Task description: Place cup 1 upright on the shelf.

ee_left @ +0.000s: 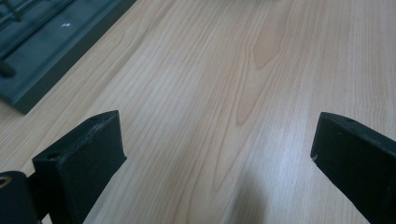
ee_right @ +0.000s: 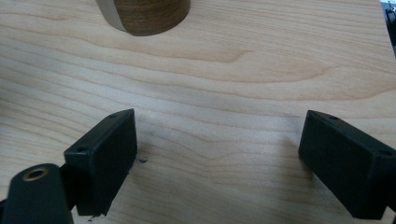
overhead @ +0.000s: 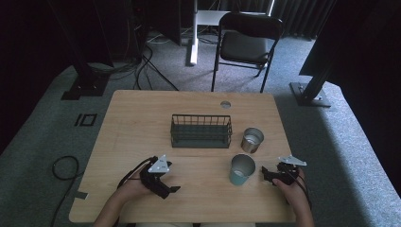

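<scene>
Two metal cups stand on the wooden table (overhead: 142, 118). The nearer, bluish cup (overhead: 242, 170) is at the front right and the shiny cup (overhead: 252, 140) just behind it. A dark wire basket (overhead: 201, 131) sits mid-table. My right gripper (overhead: 265, 174) rests low beside the bluish cup, a short gap to its right, open and holding nothing. In the right gripper view (ee_right: 222, 123) the cup's base (ee_right: 144, 16) lies ahead, mirroring the wood. My left gripper (overhead: 166, 187) is open at the front left over bare wood (ee_left: 219, 130), with the basket's corner (ee_left: 46, 42) off to its left.
A black folding chair (overhead: 248, 42) stands beyond the far edge of the table. A round cable hole (overhead: 225, 104) is near that far edge. Cables lie on the grey carpet at the left (overhead: 64, 168). Dark stand feet flank the table at the back (overhead: 309, 94).
</scene>
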Demonstrator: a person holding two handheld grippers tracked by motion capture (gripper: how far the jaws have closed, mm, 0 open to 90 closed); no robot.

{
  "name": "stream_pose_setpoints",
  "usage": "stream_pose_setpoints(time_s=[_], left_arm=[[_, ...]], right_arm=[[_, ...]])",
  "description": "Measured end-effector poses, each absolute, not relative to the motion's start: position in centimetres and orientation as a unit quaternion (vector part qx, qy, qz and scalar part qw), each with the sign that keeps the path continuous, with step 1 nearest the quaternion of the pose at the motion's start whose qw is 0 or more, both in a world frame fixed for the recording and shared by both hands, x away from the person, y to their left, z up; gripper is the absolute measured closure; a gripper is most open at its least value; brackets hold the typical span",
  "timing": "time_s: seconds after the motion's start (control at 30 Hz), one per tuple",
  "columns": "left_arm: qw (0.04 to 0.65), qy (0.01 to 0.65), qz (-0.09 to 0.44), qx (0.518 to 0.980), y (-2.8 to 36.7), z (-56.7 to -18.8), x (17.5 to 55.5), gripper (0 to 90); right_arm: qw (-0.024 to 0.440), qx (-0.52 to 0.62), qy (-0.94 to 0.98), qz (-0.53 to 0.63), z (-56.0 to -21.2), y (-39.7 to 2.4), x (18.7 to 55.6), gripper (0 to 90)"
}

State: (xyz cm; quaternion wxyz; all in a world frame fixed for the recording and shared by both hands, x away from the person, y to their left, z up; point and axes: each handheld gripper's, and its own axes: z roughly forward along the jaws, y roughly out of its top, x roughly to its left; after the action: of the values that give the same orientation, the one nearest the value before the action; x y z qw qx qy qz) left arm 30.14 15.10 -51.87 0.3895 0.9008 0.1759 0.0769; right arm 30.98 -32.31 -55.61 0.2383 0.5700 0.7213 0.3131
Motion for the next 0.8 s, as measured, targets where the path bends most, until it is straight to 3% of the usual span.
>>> stream_pose_setpoints(time_s=[0.8], left_arm=[[0.403,0.132,0.047,0.905,10.6,-51.8,30.9,3.1]], right_arm=[[0.238,0.57,0.721,0.313,-55.6,-32.3,31.0,11.1]])
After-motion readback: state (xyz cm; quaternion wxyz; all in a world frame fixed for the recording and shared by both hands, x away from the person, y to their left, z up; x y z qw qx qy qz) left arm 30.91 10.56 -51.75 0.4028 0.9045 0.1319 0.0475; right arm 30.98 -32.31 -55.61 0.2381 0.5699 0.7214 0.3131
